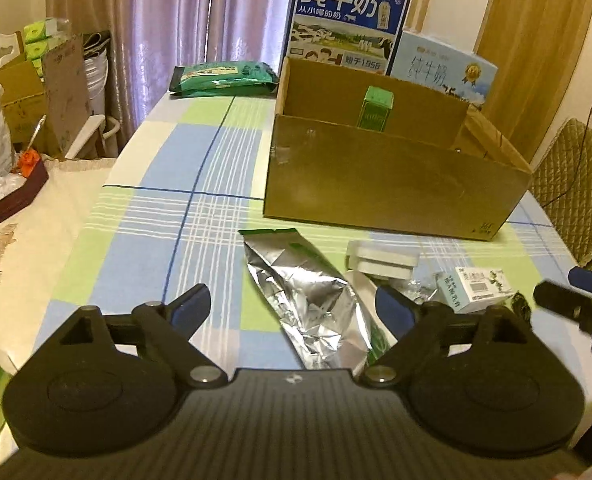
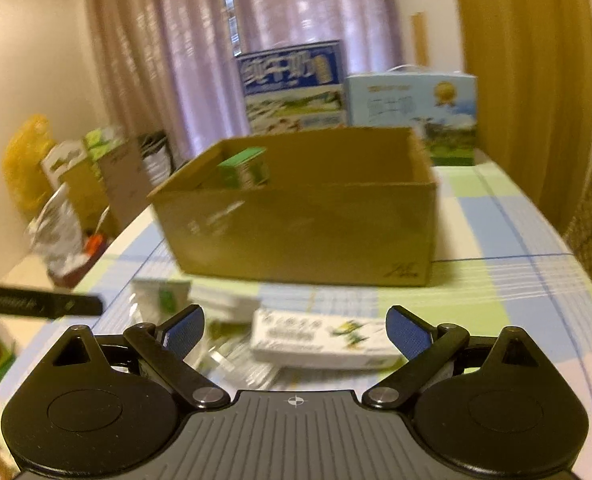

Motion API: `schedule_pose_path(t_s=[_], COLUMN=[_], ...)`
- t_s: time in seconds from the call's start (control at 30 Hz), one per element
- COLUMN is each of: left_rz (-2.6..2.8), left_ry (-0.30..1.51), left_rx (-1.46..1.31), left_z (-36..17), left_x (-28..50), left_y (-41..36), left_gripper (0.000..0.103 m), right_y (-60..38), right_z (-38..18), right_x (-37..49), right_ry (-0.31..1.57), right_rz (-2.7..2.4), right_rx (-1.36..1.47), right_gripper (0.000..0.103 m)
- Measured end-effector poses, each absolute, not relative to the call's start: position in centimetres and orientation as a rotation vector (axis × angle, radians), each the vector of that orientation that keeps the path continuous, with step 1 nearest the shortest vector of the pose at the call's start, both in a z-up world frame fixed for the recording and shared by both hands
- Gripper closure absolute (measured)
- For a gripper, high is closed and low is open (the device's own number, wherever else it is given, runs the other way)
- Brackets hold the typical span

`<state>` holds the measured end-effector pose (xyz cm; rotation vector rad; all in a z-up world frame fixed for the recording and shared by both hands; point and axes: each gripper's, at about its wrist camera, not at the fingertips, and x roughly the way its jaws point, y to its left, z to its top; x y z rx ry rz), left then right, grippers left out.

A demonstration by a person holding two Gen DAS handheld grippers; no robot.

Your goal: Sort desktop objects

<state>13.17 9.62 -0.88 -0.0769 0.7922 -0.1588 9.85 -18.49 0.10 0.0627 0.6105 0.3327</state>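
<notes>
Silver foil pouch (image 1: 316, 304) on the checked cloth (image 1: 168, 216) between the spread jaws of the left gripper (image 1: 296, 312), white carton (image 2: 324, 340) between the right gripper's (image 2: 296, 332) spread jaws, cardboard box (image 1: 392, 188) beyond.

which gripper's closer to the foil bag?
Left. The left gripper hangs open right over the foil bag, which lies between its fingers. The right gripper is off to the bag's right, open over the white carton.
</notes>
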Motion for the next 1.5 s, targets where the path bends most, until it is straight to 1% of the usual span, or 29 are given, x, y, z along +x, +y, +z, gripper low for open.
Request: schedule_pose_path(t_s=[0.17, 0.43, 0.53, 0.6, 0.73, 0.9, 0.93, 1.0, 1.13, 1.23, 1.3, 1.33, 1.5], left_rz=[-0.143, -0.15, -0.154, -0.157, -0.168, -0.182, -0.185, -0.19, -0.194, -0.201, -0.206, -0.209, -0.236], left_ry=[0.816, 0.872, 0.887, 0.896, 0.898, 0.906, 0.91, 0.916, 0.926, 0.932, 0.936, 0.939, 0.961], left_rx=[-0.08, -0.072, -0.082, -0.084, -0.081, -0.062, -0.061, -0.06, -0.054, -0.061, -0.072, -0.079, -0.111], left_z=[-1.3, -2.7, -3.2, -3.4, -3.4, -3.6, -3.7, -3.8, -4.1, -4.2, -4.4, -4.5, -5.1], left_x=[13.6, 14.1, 14.3, 14.4, 14.6, 14.8, 14.8, 14.9, 14.9, 15.0, 15.0, 15.1, 15.6], left_y=[9.6, 9.8, 10.0, 10.1, 10.0, 9.5, 9.4, 9.4, 9.3, 9.2, 9.1, 9.1, 8.4], left_gripper=[0.014, 0.014, 0.014, 0.014, 0.014, 0.014, 0.014, 0.014, 0.014, 0.014, 0.014, 0.014, 0.014], right_y=[-16.6, -14.5, -14.0, -13.7, -12.8, -12.1, -12.0, -11.8, -11.1, -10.9, -11.1, -11.2, -11.8], right_z=[-1.5, -3.7, -4.0, -4.3, -4.9, -5.6, -5.7, -5.9, -6.3, -6.8, -6.9, -6.8, -6.5], right_x=[9.9, 10.1, 10.3, 10.5, 10.5, 10.7, 10.8, 11.0, 11.4, 11.8, 12.0, 12.1, 12.0], right_ry=[0.67, 0.761, 0.779, 0.796, 0.824, 0.846, 0.851, 0.86, 0.877, 0.905, 0.918, 0.921, 0.927], right_rz=[0.395, 0.479, 0.496, 0.505, 0.529, 0.54, 0.538, 0.536, 0.543, 0.533, 0.524, 0.521, 0.508], right_rx=[0.0, 0.007, 0.007, 0.004, -0.005, -0.015, -0.007, -0.003, 0.014, 0.037, 0.06, 0.066, 0.069], right_gripper=[0.008, 0.008, 0.011, 0.019, 0.027, 0.046, 0.048, 0.055, 0.064, 0.078, 0.094, 0.097, 0.098])
